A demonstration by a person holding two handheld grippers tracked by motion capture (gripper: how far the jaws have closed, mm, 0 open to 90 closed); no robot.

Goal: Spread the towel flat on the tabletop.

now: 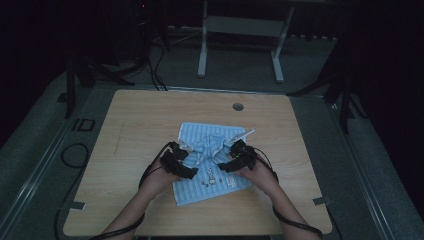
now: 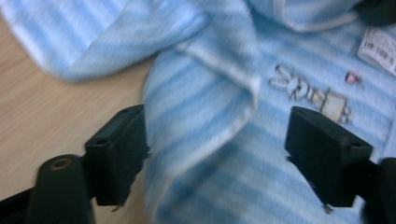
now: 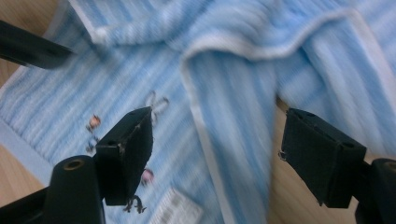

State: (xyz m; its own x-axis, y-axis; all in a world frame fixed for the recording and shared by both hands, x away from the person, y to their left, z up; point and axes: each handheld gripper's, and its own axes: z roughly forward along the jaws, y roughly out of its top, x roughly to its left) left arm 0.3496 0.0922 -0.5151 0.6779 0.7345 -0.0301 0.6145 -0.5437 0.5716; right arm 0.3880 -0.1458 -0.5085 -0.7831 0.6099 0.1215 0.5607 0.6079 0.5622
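A light blue striped towel (image 1: 200,192) lies on the wooden table (image 1: 140,125), its upper part bunched into folds (image 1: 212,145). My left gripper (image 1: 186,159) is at the towel's left side and my right gripper (image 1: 229,156) at its right side, each held in a hand. In the left gripper view the jaws (image 2: 215,154) stand apart with a raised fold of towel (image 2: 210,93) between them, unpressed. In the right gripper view the jaws (image 3: 217,154) are also apart over a white-edged fold (image 3: 224,84). Small embroidered figures (image 2: 308,93) and a white label (image 2: 378,49) show on the cloth.
A round cable hole (image 1: 238,106) sits near the table's far edge. Bare wood (image 1: 125,150) surrounds the towel on all sides. A white frame (image 1: 240,30) stands on the floor beyond the table. Cables (image 1: 75,155) trail off the left side.
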